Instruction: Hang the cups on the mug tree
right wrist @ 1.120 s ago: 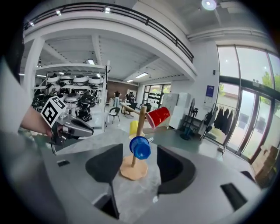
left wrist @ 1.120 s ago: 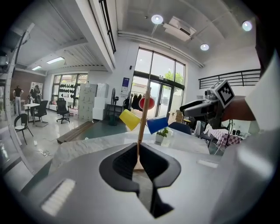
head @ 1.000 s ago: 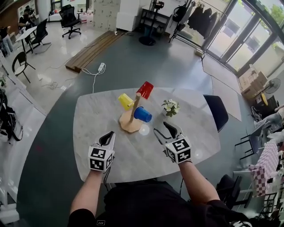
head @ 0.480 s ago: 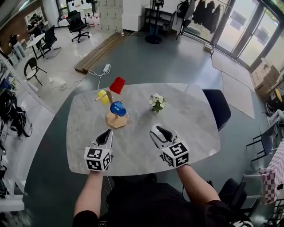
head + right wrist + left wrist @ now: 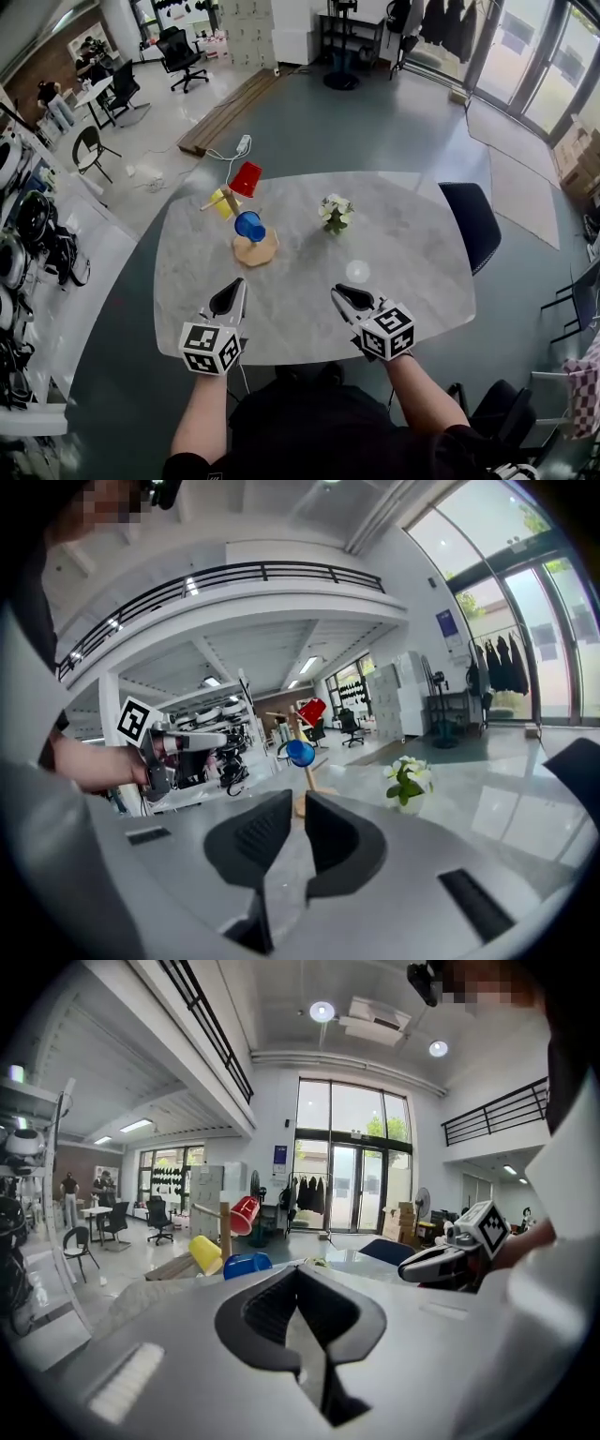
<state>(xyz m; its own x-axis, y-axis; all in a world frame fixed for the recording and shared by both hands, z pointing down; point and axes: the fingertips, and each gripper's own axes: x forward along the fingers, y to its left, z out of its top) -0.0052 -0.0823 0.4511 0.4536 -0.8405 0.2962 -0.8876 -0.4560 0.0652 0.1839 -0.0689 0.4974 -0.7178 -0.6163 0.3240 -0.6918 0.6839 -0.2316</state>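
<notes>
The wooden mug tree [image 5: 253,248] stands on the far left part of the marble table [image 5: 412,253]. A red cup [image 5: 247,178], a yellow cup [image 5: 223,202] and a blue cup [image 5: 249,226] hang on its pegs. Both grippers hover over the table's near edge, well short of the tree. My left gripper [image 5: 232,289] is shut and empty. My right gripper [image 5: 343,293] is closing, a narrow gap still shows and nothing is in it. In the left gripper view the cups [image 5: 246,1213] lie far ahead; in the right gripper view the blue cup [image 5: 301,753] faces me.
A small pot of white flowers [image 5: 335,213] stands right of the tree. A dark chair [image 5: 473,220] sits at the table's right side. The table's near edge [image 5: 300,356] runs just under the two grippers. Office chairs and desks stand far off on the floor.
Both grippers have drawn back from the mug tree toward the near edge. The right gripper's jaws have narrowed from wide open to almost together. The left jaws stayed together.
</notes>
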